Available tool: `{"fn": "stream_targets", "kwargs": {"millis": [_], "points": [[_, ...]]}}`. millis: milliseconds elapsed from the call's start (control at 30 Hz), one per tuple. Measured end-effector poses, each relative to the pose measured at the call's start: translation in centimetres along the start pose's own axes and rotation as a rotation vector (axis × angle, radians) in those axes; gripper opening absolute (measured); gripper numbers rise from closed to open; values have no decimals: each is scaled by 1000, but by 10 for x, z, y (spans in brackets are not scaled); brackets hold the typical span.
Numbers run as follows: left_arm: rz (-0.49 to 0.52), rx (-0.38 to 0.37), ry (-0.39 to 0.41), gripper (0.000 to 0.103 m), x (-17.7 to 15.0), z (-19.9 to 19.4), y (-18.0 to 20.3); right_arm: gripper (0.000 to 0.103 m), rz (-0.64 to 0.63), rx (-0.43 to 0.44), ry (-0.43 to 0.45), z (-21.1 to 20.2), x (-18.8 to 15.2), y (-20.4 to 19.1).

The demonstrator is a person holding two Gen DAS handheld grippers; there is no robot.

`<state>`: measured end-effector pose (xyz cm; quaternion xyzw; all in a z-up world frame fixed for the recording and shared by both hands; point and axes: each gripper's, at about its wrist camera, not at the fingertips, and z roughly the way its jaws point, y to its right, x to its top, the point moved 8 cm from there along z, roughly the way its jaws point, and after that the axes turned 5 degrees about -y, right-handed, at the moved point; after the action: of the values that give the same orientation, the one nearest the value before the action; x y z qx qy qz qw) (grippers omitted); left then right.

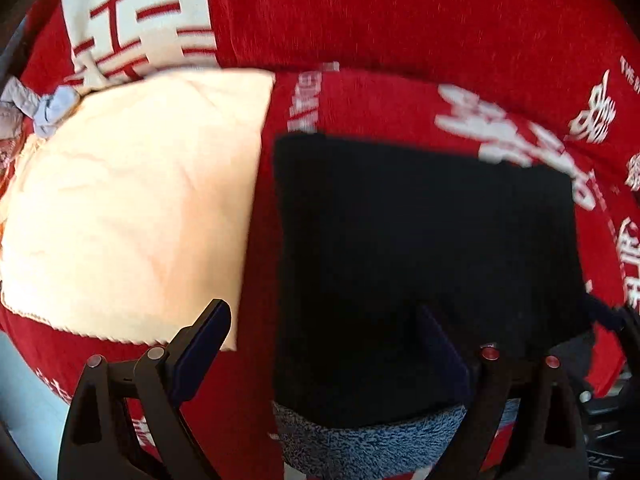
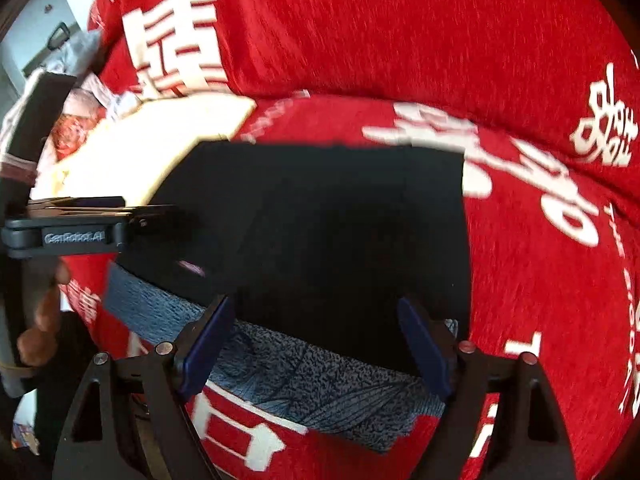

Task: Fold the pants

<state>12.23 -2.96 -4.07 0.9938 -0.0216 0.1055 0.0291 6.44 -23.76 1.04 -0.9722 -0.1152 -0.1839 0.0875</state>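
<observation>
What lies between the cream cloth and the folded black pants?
Only a bare strip of red printed blanket separates cream cloth from black pants, in the left wrist view.

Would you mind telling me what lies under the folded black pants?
A blue-grey speckled cloth shows under the folded black pants at their near edge, lying on the red printed blanket. How far it reaches beneath is covered.

Both wrist cameras look steeply down, close, over the folded black pants (image 1: 424, 264) (shared by both) on the red blanket (image 2: 400, 40).
</observation>
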Motion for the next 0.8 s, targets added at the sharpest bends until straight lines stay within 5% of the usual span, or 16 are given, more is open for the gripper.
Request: {"fn": "stream_targets", "kwargs": {"millis": [367, 567, 800], "points": [[3, 11, 89, 98, -26, -39, -5, 91, 0, -52, 30, -26, -14, -12], [16, 35, 48, 98, -42, -16, -1, 93, 25, -107, -13, -16, -28, -4], [57, 34, 115, 98, -51, -45, 12, 93, 69, -175, 65, -59, -29, -4]]}}
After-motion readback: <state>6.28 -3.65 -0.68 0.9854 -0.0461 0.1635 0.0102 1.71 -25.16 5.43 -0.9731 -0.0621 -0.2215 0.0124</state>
